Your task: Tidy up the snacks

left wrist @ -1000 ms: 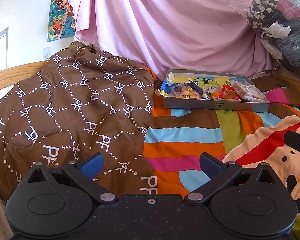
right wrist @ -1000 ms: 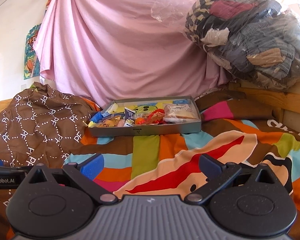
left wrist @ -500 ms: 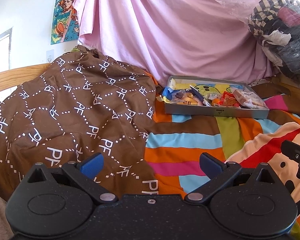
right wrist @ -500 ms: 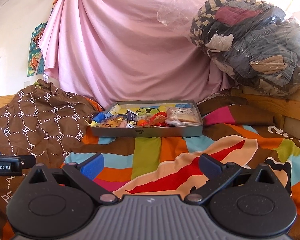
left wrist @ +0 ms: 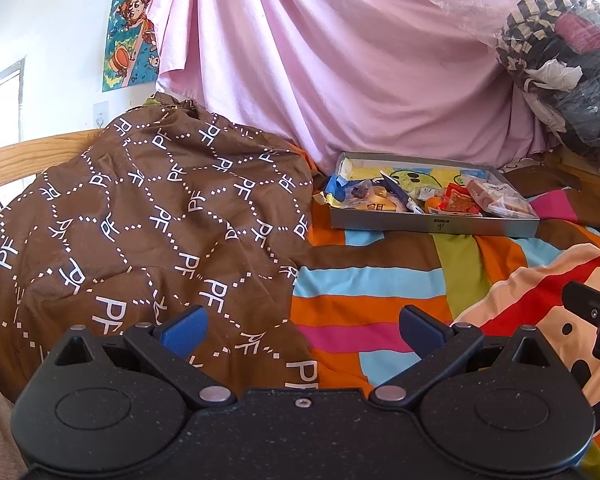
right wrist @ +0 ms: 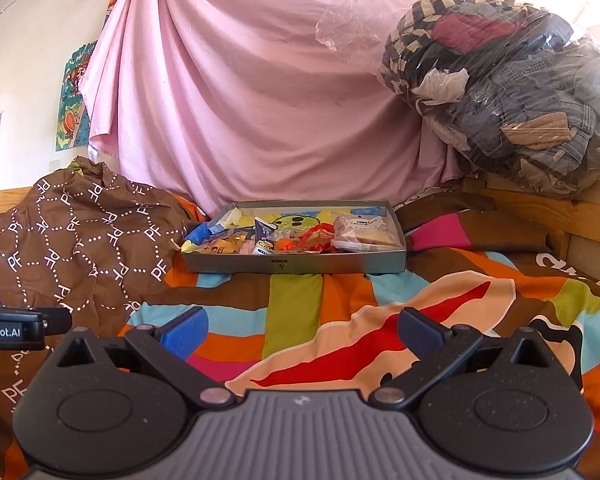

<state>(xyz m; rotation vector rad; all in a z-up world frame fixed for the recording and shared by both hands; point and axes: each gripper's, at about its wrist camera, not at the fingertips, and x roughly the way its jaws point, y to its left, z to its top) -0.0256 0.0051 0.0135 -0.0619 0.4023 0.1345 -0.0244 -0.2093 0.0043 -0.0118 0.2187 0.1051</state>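
Note:
A shallow grey box (left wrist: 432, 225) (right wrist: 296, 265) lies on the striped bedspread far ahead of both grippers. Inside are several snack packets: a clear pack of pale biscuits (left wrist: 500, 197) (right wrist: 364, 234) at its right end, red and orange wrappers (left wrist: 454, 202) (right wrist: 308, 238) in the middle, and a blue and yellow packet (left wrist: 340, 188) (right wrist: 208, 240) hanging over the left end. My left gripper (left wrist: 302, 328) is open and holds nothing. My right gripper (right wrist: 302, 328) is also open and holds nothing. Both hover over the bed, well short of the box.
A brown patterned blanket (left wrist: 140, 232) (right wrist: 72, 236) is heaped on the left. A pink sheet (right wrist: 260, 100) hangs behind the box. A plastic bag of clothes (right wrist: 508, 92) rests on the wooden bed frame (right wrist: 540, 204) at the right.
Both grippers have drawn back slightly and tilted up, so the box looks smaller and lower in view. Their fingers stay open.

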